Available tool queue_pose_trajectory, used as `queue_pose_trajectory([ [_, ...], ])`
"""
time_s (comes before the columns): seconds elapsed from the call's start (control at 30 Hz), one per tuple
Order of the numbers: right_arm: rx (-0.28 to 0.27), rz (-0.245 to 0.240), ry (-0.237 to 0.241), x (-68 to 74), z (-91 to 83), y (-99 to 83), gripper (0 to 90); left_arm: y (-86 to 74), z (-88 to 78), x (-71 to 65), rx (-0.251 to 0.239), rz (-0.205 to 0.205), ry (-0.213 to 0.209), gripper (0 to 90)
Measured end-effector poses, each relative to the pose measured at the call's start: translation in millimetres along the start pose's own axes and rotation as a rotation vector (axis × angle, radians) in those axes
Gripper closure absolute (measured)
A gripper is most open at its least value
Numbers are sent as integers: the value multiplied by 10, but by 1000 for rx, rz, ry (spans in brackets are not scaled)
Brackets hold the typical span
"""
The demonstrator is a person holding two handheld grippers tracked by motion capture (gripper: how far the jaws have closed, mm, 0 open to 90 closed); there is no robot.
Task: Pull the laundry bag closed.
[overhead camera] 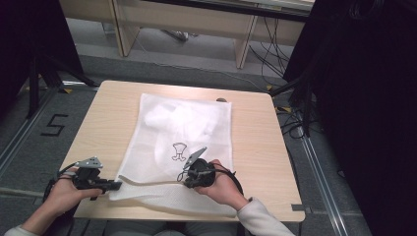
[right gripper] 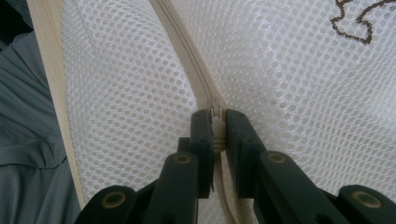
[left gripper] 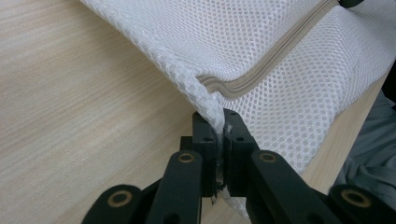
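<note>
A white mesh laundry bag (overhead camera: 184, 142) lies flat across the middle of a wooden table (overhead camera: 255, 142), its zipper (overhead camera: 147, 182) running along the edge nearest the person at the bottom of the high view; the left gripper (overhead camera: 114, 186), low and left in that frame, has its jaws closed on the bag's corner (left gripper: 210, 109) where the zipper ends, apparently to anchor the fabric; the right gripper (overhead camera: 189, 181), just right of centre, has its jaws pinched on the zipper pull (right gripper: 216, 122), placed, it seems, to draw the slider along the taut track; white clothing (overhead camera: 169, 118) shows faintly through the mesh toward the upper part of the bag.
</note>
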State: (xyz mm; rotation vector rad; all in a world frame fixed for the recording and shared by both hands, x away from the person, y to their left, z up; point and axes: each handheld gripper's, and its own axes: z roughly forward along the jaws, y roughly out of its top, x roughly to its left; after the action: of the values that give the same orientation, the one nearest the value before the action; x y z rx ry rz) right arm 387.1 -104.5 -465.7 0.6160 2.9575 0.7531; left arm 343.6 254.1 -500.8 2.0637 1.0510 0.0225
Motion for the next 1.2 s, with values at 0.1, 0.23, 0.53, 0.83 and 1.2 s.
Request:
queue_pose_trajectory([
  [0.1,-4,2,-7,-7,-20,-9,823,-5,9,0,-14,3,-1,848],
  [0.23,4,2,-5,-18,-22,-32,824,0,1,-1,-1,-1,2,848],
  [0.53,6,7,-8,-24,-56,-75,823,0,2,5,0,-3,-7,849],
  [0.83,6,12,-27,-41,-85,-136,823,-1,1,-2,-2,-6,3,849],
  [1.2,9,21,-31,-70,-124,-206,824,-1,4,4,0,-5,-1,849],
])
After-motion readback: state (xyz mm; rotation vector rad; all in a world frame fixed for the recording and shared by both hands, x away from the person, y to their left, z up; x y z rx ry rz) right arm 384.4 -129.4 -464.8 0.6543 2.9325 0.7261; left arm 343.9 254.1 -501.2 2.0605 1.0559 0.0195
